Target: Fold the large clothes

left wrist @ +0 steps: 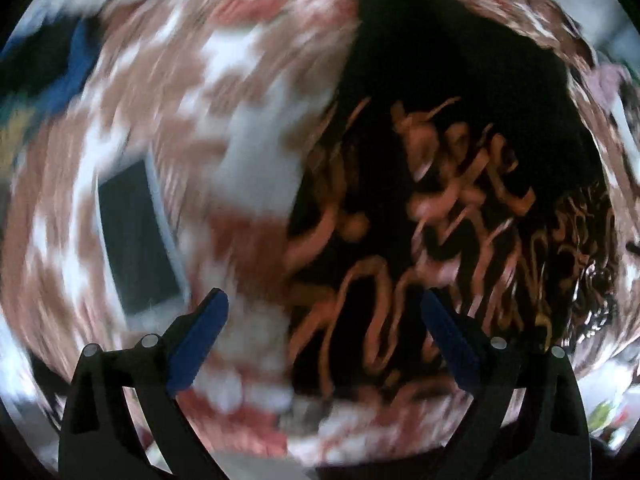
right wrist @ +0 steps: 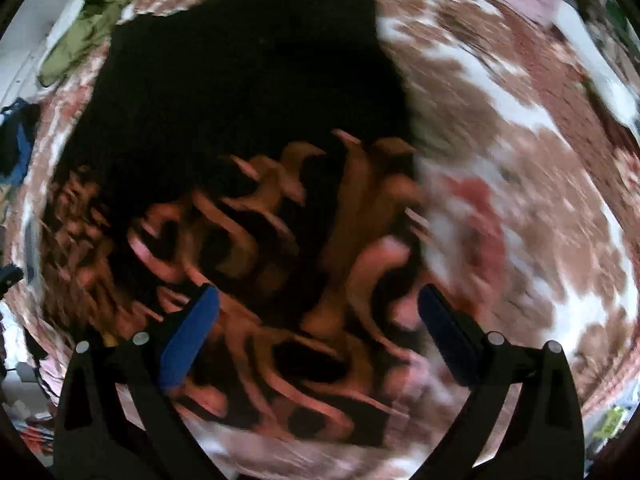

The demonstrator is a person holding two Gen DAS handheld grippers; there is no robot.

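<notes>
right gripper (right wrist: 318,320) spread wide above black printed garment (right wrist: 256,92), blurred

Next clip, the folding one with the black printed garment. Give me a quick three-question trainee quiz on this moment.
1. True or false: the left gripper is shut on the black garment.
2. What colour is the print on the black garment? A) orange-pink B) green C) white
3. Name the flat dark rectangular thing lying on the brown-and-white spread, left of the garment in the left wrist view.

Key: 1. False; both it and the right gripper are open, holding nothing. 2. A. 3. Too blurred to name; possibly a tablet or phone.
</notes>
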